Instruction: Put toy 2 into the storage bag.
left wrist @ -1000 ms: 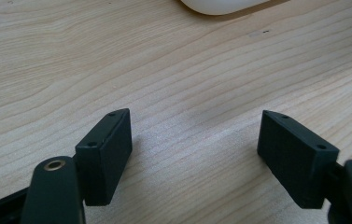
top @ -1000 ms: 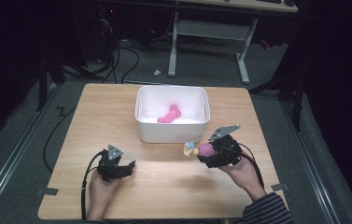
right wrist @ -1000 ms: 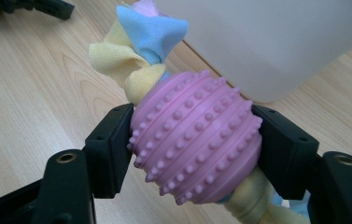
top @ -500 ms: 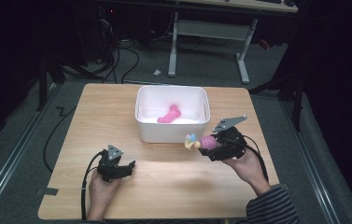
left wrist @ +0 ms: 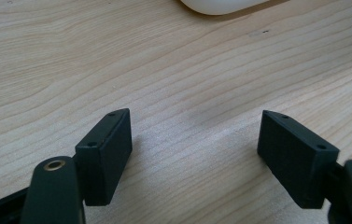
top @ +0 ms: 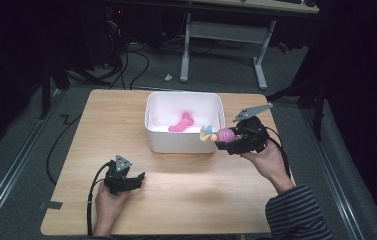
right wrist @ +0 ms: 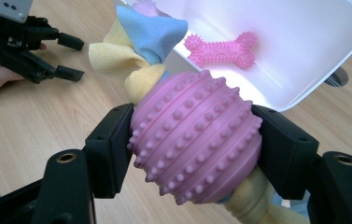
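My right gripper (top: pixel 226 138) is shut on a pink studded ball toy (right wrist: pixel 196 135) with yellow and blue cloth knots (right wrist: pixel 138 44), held in the air beside the right front corner of the white bin (top: pixel 184 141). In the right gripper view the jaws press on both sides of the ball toy. A pink spiky bone (top: pixel 181 122) lies inside the bin (right wrist: pixel 299 42). My left gripper (top: pixel 137 180) rests low on the wooden table (top: pixel 101 125) at the front left, open, with bare wood between its jaws (left wrist: pixel 197 140).
The white bin stands at the table's back middle. Its rounded corner (left wrist: pixel 220 5) peeks in at the top of the left gripper view. Cables and a desk frame (top: pixel 226 35) lie on the dark floor beyond the table.
My right gripper has risen with the ball toy and shifted slightly toward the bin's right front corner. The left gripper has stayed put.
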{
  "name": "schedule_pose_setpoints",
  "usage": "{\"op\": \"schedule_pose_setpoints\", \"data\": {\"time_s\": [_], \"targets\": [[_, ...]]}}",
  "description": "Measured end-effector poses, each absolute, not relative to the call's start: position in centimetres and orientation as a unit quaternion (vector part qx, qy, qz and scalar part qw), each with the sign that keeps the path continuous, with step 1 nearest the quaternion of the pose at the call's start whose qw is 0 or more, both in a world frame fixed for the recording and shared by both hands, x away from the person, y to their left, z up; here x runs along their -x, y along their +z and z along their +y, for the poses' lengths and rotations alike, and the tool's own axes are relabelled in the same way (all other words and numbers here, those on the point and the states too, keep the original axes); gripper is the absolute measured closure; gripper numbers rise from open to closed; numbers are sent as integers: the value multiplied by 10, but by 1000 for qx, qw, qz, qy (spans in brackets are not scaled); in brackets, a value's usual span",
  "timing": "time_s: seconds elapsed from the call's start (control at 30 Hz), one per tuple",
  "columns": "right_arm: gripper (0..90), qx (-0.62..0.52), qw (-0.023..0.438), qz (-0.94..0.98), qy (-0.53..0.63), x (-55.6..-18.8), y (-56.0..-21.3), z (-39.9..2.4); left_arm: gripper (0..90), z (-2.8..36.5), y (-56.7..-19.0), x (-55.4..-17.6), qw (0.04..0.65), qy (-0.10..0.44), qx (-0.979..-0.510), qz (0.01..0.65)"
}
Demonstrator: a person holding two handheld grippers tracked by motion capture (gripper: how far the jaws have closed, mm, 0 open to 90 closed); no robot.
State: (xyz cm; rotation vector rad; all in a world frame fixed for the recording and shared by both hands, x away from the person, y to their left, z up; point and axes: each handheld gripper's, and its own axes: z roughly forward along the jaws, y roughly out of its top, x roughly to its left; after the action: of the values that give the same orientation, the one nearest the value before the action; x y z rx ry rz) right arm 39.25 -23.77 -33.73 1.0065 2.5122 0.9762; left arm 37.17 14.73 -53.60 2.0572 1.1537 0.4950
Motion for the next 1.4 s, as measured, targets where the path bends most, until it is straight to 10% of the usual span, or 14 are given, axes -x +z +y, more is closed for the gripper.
{"op": "schedule_pose_setpoints", "data": {"time_s": [1.4], "targets": [[336,-346,127,881,295,-481,-327,-187,264,147,-536,-372,357,191,-798,446]]}}
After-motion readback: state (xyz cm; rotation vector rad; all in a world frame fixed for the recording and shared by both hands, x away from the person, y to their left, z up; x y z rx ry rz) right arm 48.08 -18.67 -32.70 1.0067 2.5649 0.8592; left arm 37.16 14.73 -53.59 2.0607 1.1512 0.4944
